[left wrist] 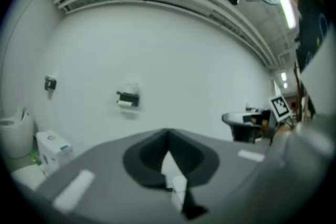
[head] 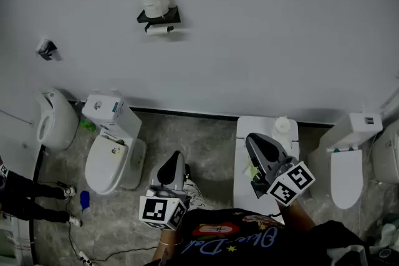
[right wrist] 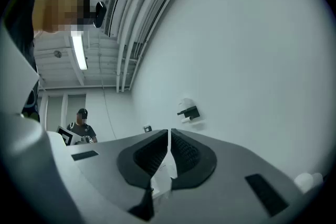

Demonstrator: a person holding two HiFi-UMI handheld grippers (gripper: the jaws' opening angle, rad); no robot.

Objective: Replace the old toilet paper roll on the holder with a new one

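Note:
A black holder (head: 159,17) is fixed to the white wall. A full white roll (head: 156,3) rests on top of it, and a thin, nearly used-up roll (head: 159,30) hangs under it. Both grippers are held low and well away from the wall. My left gripper (head: 176,157) is shut with nothing in it, and so is my right gripper (head: 250,138). In the left gripper view the holder (left wrist: 127,98) shows far off beyond the shut left gripper (left wrist: 168,138). The right gripper view has the holder (right wrist: 189,112) small above the shut right gripper (right wrist: 169,136).
Toilets (head: 112,149) (head: 347,165) stand along the wall's foot, with a white fixture (head: 53,118) at far left. A white cabinet (head: 249,165) bearing a bottle (head: 282,125) lies under my right gripper. A small black fitting (head: 47,50) is on the wall. A person (right wrist: 81,123) stands off to the left.

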